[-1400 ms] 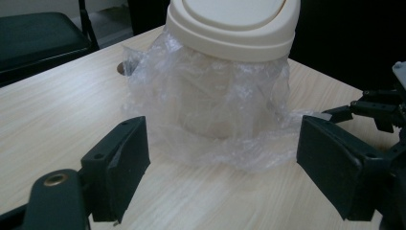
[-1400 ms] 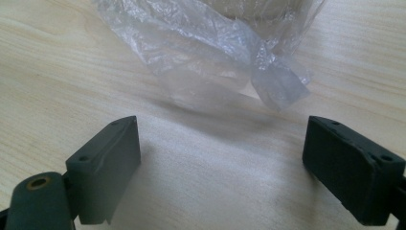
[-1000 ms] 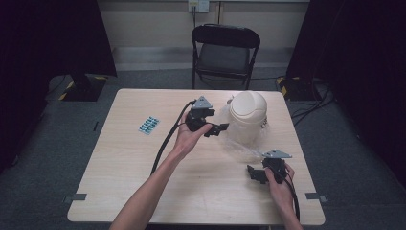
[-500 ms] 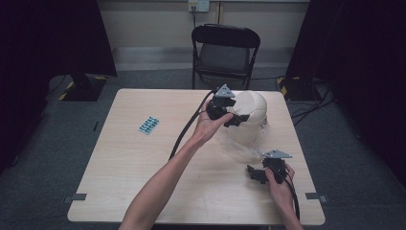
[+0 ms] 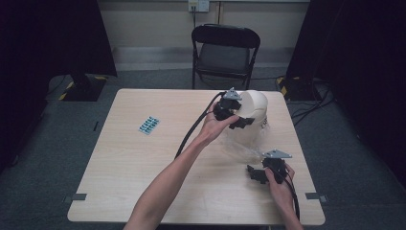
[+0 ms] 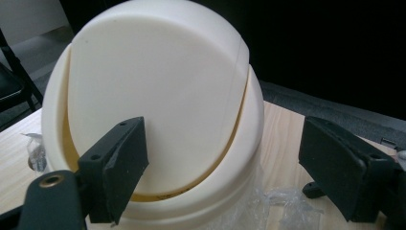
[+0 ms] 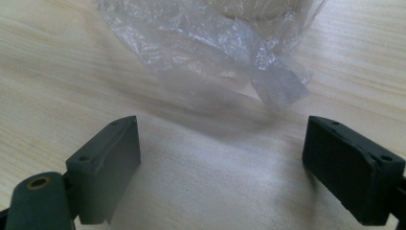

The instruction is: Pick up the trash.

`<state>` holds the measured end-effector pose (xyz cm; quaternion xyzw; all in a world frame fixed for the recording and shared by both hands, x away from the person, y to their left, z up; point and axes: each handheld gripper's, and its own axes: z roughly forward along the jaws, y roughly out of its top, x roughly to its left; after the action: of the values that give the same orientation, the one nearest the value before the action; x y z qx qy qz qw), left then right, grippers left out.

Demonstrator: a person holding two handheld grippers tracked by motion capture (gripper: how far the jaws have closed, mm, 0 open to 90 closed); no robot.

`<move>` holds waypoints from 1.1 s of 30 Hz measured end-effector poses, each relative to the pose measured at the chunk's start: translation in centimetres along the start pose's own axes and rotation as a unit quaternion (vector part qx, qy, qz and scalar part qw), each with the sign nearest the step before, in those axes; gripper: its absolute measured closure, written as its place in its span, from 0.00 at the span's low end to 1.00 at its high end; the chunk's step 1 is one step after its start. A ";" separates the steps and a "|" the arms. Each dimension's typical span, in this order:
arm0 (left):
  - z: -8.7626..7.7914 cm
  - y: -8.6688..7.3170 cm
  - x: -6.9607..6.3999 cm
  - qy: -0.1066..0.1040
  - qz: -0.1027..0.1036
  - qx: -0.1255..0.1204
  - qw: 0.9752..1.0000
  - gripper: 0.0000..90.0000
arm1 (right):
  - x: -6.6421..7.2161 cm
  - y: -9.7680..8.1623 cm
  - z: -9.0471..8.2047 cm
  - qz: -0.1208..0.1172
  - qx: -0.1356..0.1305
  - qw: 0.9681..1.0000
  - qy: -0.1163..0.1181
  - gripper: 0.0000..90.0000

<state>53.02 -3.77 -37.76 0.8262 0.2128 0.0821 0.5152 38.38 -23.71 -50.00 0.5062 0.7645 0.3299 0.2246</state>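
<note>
At the counter's far right, a cream swing-lid bin sits with the left claw right at its dome.

From the high view, the left claw (image 5: 238, 116) hovers against the bin (image 5: 253, 108) on the counter (image 5: 143, 163), while the right claw (image 5: 256, 172) rests nearer the person, apart from it. Along the left gripper view, the jaws stand spread, the bin's swing lid (image 6: 153, 96) directly ahead between them. Along the right gripper view, jaws spread and empty; the clear plastic liner (image 7: 210, 52) lies just ahead.

A black folding chair (image 5: 225, 52) stands beyond the wooden table (image 5: 143, 167) on grey carpet (image 5: 43, 158).
</note>
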 end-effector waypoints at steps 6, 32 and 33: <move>0.8 -0.2 0.1 -0.003 0.000 0.001 1.000 0.17 | 0.0 0.0 0.0 0.000 0.000 1.000 0.000 0.13; 2.1 -0.4 0.1 -0.006 0.034 0.033 0.999 0.22 | 0.0 0.0 0.0 0.000 0.000 1.000 0.000 0.13; 2.1 -0.4 0.1 -0.006 0.032 0.032 0.999 0.23 | 0.0 0.0 0.0 0.000 0.000 1.000 0.000 0.13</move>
<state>53.71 -5.33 -39.14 0.8490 0.1856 0.0867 0.4872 38.38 -23.71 -50.00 0.5061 0.7646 0.3298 0.2248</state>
